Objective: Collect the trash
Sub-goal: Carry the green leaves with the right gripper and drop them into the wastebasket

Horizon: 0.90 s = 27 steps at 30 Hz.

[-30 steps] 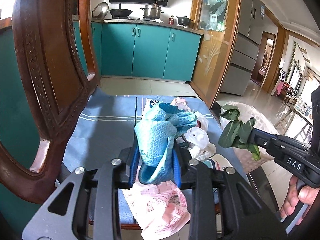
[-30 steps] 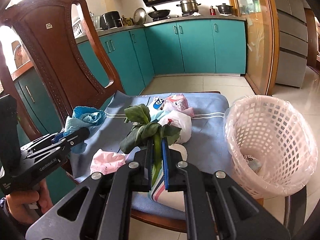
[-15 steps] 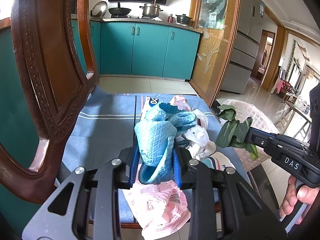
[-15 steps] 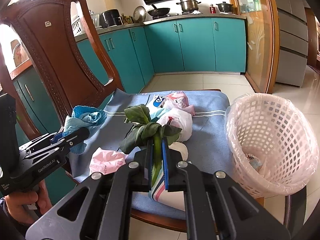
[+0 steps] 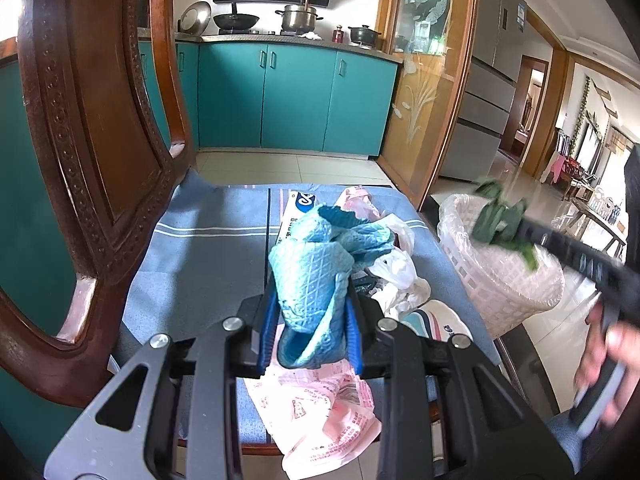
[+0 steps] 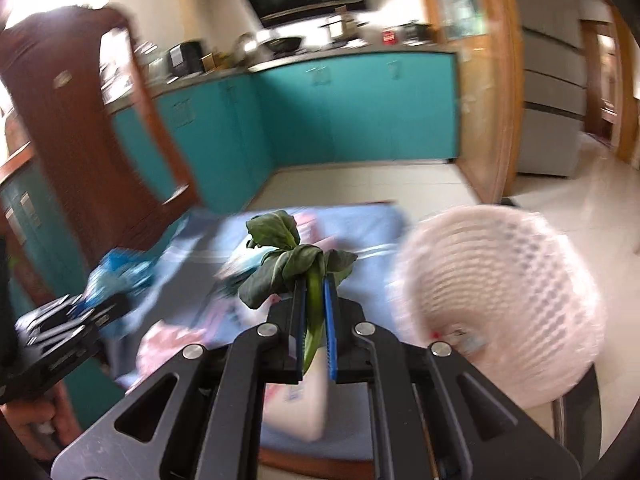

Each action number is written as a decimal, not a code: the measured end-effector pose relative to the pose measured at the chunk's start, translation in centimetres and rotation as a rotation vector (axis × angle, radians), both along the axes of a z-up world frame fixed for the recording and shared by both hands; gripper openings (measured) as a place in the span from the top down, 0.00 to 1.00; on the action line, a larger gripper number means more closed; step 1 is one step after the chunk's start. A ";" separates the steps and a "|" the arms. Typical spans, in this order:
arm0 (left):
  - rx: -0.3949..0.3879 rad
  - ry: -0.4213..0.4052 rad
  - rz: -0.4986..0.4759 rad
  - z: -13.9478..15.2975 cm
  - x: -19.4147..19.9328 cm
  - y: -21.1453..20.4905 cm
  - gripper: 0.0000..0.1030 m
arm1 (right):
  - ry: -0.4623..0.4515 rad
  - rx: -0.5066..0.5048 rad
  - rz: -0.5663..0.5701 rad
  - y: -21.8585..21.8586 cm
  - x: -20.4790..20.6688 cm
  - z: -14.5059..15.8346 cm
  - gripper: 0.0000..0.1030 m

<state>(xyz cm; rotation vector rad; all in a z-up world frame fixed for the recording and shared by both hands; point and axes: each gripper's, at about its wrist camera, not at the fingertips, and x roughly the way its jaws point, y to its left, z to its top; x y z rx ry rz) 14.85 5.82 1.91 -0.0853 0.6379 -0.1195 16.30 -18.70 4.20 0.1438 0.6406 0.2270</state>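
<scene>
A crumpled blue cloth [image 5: 316, 276] is clamped in the left tool [image 5: 312, 320] above the chair seat [image 5: 200, 256]. Wilted green leaves [image 6: 296, 258] are pinched by the stem in the right tool [image 6: 314, 320], beside the white basket [image 6: 504, 296] at the seat's right edge.

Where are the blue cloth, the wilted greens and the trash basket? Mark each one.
blue cloth [image 5: 310, 276]: left wrist view, on its quilted face between the tongs' pads.
wilted greens [image 6: 298, 262]: right wrist view, on the bunched leaves.
trash basket [image 6: 516, 276]: right wrist view, on its lattice wall.
</scene>
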 end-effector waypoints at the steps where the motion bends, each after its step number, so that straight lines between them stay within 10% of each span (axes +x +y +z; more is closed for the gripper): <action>1: 0.000 -0.001 -0.001 0.0 0.0 0.0 0.72 | 0.003 0.011 -0.046 -1.7 0.5 -0.1 0.91; 6: 0.003 0.002 -0.010 0.2 0.1 -0.3 0.72 | 0.091 0.040 -0.229 -8.3 3.1 -2.6 0.87; 10: 0.008 0.003 -0.027 0.2 0.2 -1.1 0.72 | 0.143 0.052 -0.309 -10.5 3.2 -4.0 0.36; 13: 0.014 -0.003 -0.047 0.3 0.0 -2.2 0.72 | 0.043 0.076 -0.331 -10.8 1.3 -2.4 0.23; 27: -0.008 0.089 -0.283 -0.7 2.4 -14.4 0.72 | -0.106 0.064 -0.388 -11.5 -1.3 -0.2 0.17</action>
